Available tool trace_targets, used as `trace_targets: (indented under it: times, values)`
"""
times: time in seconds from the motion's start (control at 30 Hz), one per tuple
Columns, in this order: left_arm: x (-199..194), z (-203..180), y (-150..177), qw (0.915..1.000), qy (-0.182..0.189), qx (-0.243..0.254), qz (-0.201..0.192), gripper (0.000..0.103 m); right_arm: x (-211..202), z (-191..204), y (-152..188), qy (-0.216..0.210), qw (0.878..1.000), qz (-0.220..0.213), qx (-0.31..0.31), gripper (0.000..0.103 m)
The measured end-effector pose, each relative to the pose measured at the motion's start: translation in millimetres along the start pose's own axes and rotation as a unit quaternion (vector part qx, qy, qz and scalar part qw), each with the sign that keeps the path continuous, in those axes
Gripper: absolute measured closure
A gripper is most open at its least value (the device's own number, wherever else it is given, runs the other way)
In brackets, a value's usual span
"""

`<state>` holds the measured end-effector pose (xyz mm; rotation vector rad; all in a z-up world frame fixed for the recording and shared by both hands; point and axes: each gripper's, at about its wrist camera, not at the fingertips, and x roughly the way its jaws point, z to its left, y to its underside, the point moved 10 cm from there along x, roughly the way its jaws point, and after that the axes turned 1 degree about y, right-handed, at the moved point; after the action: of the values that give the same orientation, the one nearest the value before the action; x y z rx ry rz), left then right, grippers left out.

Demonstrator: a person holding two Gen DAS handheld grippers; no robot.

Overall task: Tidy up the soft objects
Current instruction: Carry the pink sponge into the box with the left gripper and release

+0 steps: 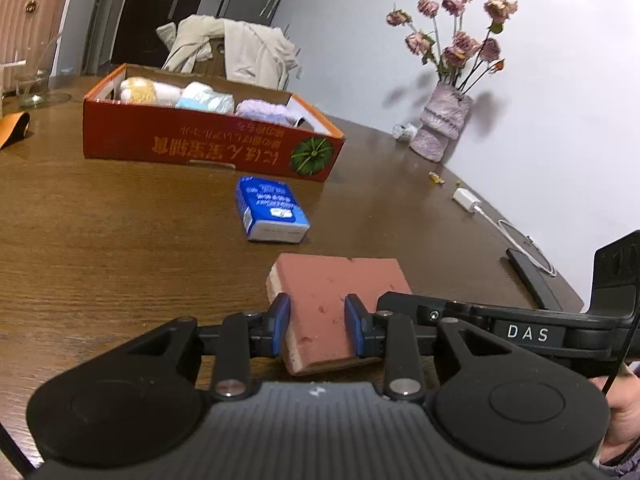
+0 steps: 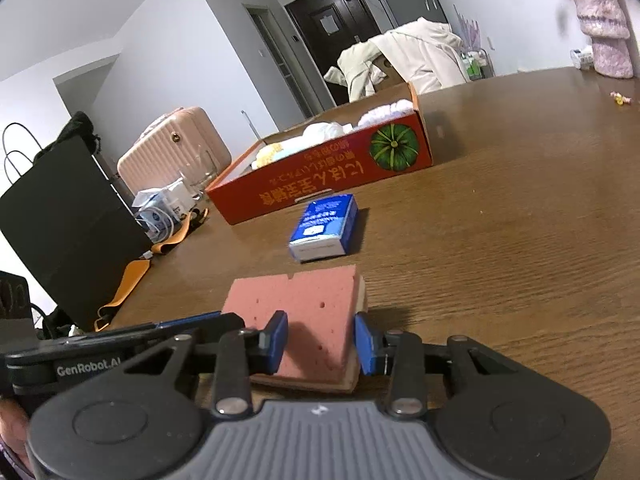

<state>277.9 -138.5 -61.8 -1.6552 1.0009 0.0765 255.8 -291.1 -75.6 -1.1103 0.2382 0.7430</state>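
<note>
With three soft bundles already in the red box (image 1: 208, 148) beyond both claws, the left claw (image 1: 318, 322) and right claw (image 2: 320, 340) each pinch the pink sponge (image 1: 332, 280) on the bench (image 1: 120, 240), the blue tissue pack (image 1: 272, 208) just ahead awaiting its turn.

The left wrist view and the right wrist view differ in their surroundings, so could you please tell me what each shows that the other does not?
Only the left wrist view shows the dried roses standing in their vase, plus a white charger and cable near the table edge. Only the right wrist view shows a black paper bag with looped handles. Both share the pink sponge gripped by the left gripper and the right gripper, the blue tissue pack beyond it, and the red cardboard box holding soft items.
</note>
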Motion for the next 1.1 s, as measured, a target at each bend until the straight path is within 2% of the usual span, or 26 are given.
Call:
trace_targets:
  times: [0.1,0.17,0.3,0.33,0.37,0.5,0.63,0.8,0.97,1.0,1.1]
  values:
    - [-6.8,-2.0,-10.0,0.9999,0.01,-0.006,-0.012,0.073,-6.4,3.9,-7.9,-0.005,1.0,-0.011,-0.004,0.068]
    - [-9.4,-4.1,-29.1,0.9995,0.015,-0.005,-0.026,0.073,-8.4,8.3,-22.6,-0.006,1.0,-0.022,-0.017,0.068]
    - [-2.9,-5.2,-86.9,0.9977,0.019,0.015,-0.064,0.073,-7.4,15.8,-82.4,-0.014,0.996,-0.061,-0.059,0.068]
    - [2.5,-3.2,-102.2,0.9972,0.022,0.016,-0.07,0.073,0.5,14.1,-115.2,-0.018,0.995,-0.073,-0.07,0.068]
    - [9.3,-0.3,-116.5,0.997,0.023,0.014,-0.073,0.073,0.5,14.1,-115.2,-0.018,0.995,-0.073,-0.07,0.068]
    - [48.4,15.8,-169.5,0.9967,0.015,0.016,-0.079,0.073,29.3,9.1,-170.1,-0.014,0.993,-0.082,-0.081,0.068]
    - [97.7,39.5,-204.2,0.9981,0.003,0.01,-0.06,0.073,74.6,-5.0,-211.3,0.004,0.993,-0.073,-0.088,0.068]
    - [149.1,66.1,-212.2,0.9996,-0.004,-0.004,-0.028,0.073,130.4,-28.8,-229.6,0.03,0.994,-0.048,-0.088,0.068]
    - [177.1,79.4,-200.9,0.9995,-0.023,0.02,-0.006,0.068,165.5,-43.7,-221.2,0.056,0.993,-0.019,-0.106,0.066]
    - [178.5,80.5,-197.9,0.9995,-0.021,0.025,-0.002,0.068,170.7,-45.6,-217.6,0.063,0.992,-0.011,-0.111,0.063]
    - [172.2,86.1,-196.0,0.9993,-0.028,0.024,-0.005,0.066,166.3,-46.2,-217.4,0.07,0.991,-0.025,-0.113,0.053]
